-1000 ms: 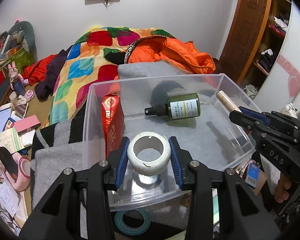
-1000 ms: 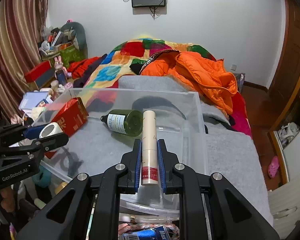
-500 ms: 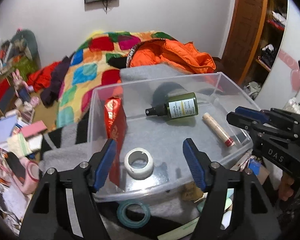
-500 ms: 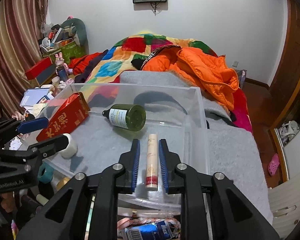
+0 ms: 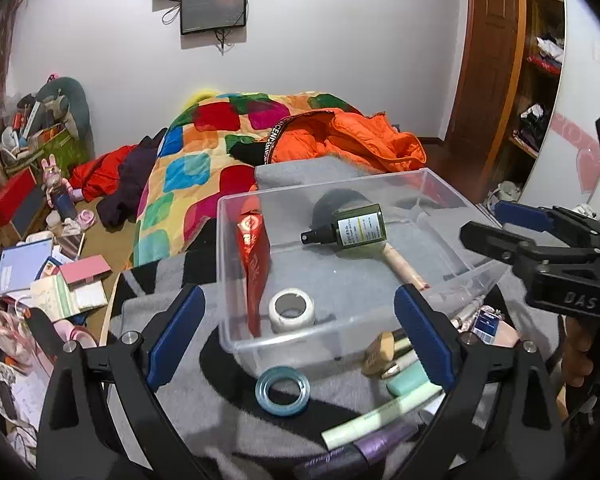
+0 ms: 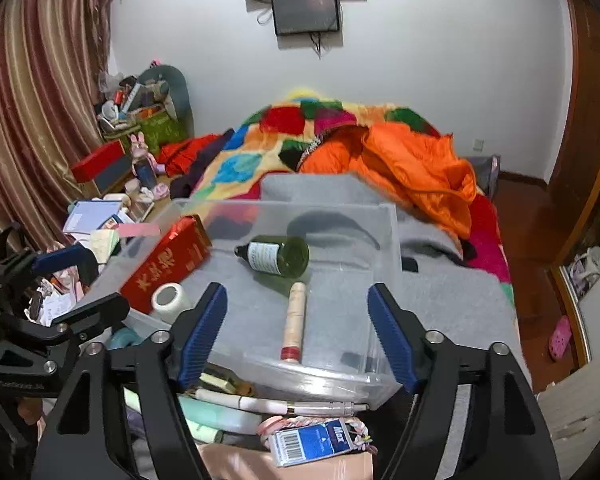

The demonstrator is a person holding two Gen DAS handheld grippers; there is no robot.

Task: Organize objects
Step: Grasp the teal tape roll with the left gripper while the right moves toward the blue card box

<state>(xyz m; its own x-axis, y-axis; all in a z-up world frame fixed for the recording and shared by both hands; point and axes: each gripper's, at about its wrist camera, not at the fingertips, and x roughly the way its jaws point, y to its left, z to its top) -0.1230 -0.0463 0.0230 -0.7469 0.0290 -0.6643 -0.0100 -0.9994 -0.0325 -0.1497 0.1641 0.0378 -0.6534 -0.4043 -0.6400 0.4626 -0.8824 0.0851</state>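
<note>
A clear plastic bin (image 5: 340,188) sits on a grey blanket. Inside it lie a white tape roll (image 5: 291,310), a cream tube (image 5: 404,268), a green spray bottle (image 5: 356,226) and a red box (image 5: 254,264). My left gripper (image 5: 298,294) hovers over the bin's near wall, its jaws opening wide, with nothing gripped between them. My right gripper (image 6: 296,288) hangs above the cream tube (image 6: 294,320), which rests free on the bin floor. Its jaws are opening too, and the pads touch nothing. Each gripper shows at the edge of the other's view.
In front of the bin lie a blue tape ring (image 5: 283,390), a pale green tube (image 5: 380,412), a purple tube and a blue box (image 6: 312,442). An orange jacket (image 6: 412,168) and a patchwork quilt cover the bed behind. Books and boxes crowd the floor at the left.
My left gripper let go of the white tape roll and my right one released the cream tube; both items now lie in the bin. Both grippers spread wide and pulled back and up.
</note>
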